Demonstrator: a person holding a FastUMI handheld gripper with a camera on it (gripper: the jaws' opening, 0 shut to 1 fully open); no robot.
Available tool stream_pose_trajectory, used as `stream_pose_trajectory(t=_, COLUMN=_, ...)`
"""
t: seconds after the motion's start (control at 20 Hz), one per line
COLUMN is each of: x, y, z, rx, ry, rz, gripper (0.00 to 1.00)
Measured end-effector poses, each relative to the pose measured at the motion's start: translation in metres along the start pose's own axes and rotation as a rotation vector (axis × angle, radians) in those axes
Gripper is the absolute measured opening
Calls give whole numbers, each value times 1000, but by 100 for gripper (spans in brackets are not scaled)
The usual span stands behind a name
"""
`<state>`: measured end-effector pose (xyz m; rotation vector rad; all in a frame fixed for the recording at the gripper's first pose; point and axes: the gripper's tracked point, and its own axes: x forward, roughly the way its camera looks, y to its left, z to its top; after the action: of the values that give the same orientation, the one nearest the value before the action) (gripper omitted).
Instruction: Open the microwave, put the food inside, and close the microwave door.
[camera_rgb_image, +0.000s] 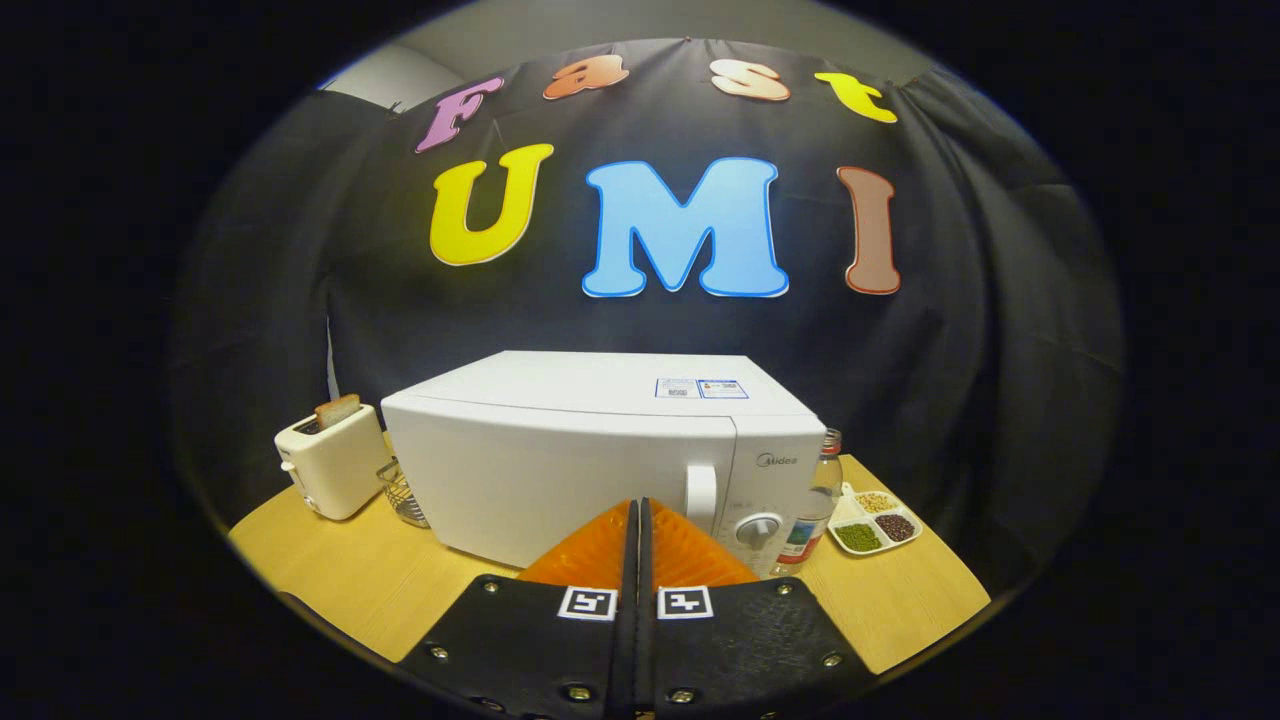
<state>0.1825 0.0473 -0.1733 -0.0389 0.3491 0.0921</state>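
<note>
While the tongs (640, 515) sit pressed together holding nothing, the microwave (600, 450) stands shut just ahead.

The microwave (600, 450) is set mid-table (340, 580), door closed, just beyond the gripper (640, 515), whose fingers are pressed together on nothing. A toaster (333, 460) is placed to its left, a wire basket (403, 495) between them. To its right a bottle (815, 505) is stood, then a divided dish (872, 520).
</note>
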Motion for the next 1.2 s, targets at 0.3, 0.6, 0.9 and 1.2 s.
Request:
stream_pose_trajectory(t=0.3, x=-81, y=5, z=9, rx=-19, ry=-53, rz=-16, gripper=1)
stream_pose_trajectory(t=0.6, x=-153, y=14, z=5, rx=-29, ry=-95, rz=-23, gripper=4)
stream_pose_trajectory(t=0.9, x=-216, y=25, z=2, rx=-24, ry=-150, rz=-40, gripper=7)
stream_pose_trajectory(t=1.2, x=-249, y=39, z=-1, rx=4, ry=-191, rz=-11, gripper=90)
